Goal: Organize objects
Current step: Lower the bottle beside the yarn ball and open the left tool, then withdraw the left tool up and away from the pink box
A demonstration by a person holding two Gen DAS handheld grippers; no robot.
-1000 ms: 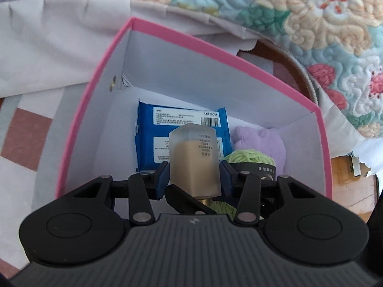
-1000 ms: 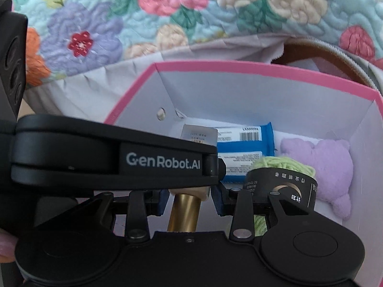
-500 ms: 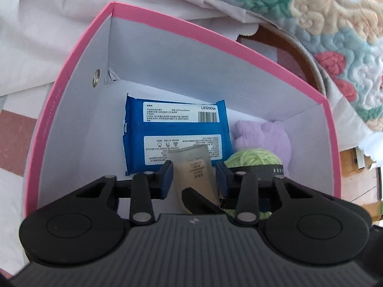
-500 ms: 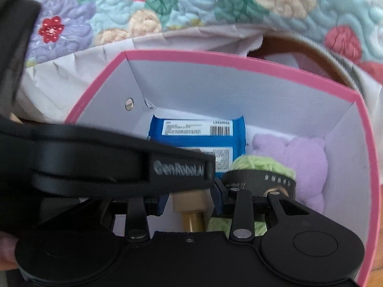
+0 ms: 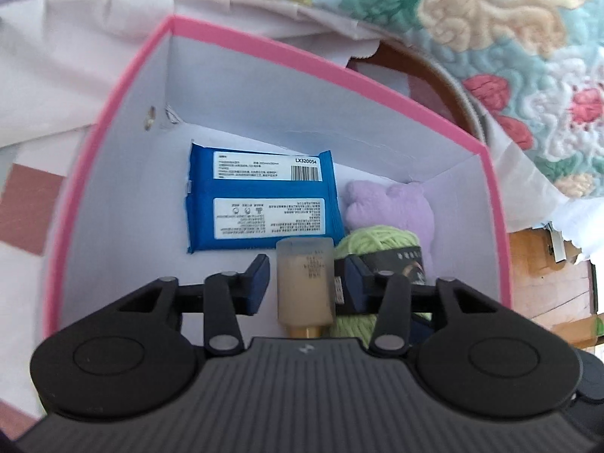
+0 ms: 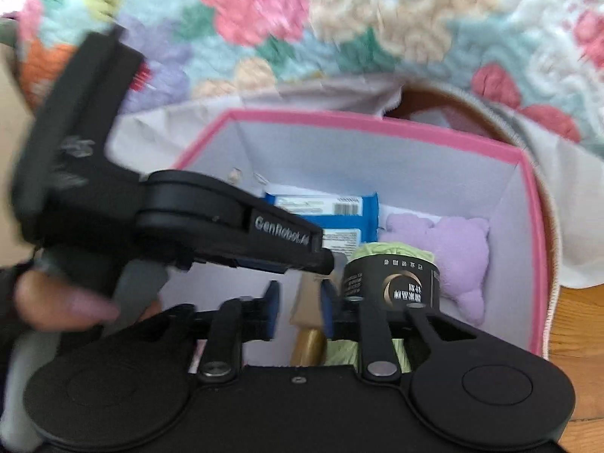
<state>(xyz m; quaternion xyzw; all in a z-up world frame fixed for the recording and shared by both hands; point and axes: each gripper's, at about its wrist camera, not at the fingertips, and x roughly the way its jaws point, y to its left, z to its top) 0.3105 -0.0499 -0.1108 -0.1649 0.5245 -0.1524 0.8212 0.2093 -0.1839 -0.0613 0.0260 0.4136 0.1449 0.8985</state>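
Observation:
A pink box (image 5: 283, 105) with white walls holds a blue wipes pack (image 5: 260, 204), a purple plush (image 5: 392, 207) and a green yarn ball (image 5: 377, 241) with a black label. A frosted bottle (image 5: 305, 279) of beige liquid lies in it, gold cap toward me. My left gripper (image 5: 305, 283) straddles the bottle. Its jaws are opening, with a gap on each side. In the blurred right wrist view, my right gripper (image 6: 300, 309) stands narrow around the bottle (image 6: 307, 298). A strip of white shows beside one pad. The left gripper crosses above it.
A floral quilt (image 5: 490, 19) and a white cloth (image 5: 75, 56) lie behind the box. A brown round object (image 5: 415, 68) sits at its far right corner. Wooden floor (image 6: 573, 321) shows at the right. A hand (image 6: 68, 302) holds the left gripper's handle.
The bottle went down into the box with the left gripper shut on it. Now the left pads have parted from its sides. The right wrist view has drawn back slightly and is blurred.

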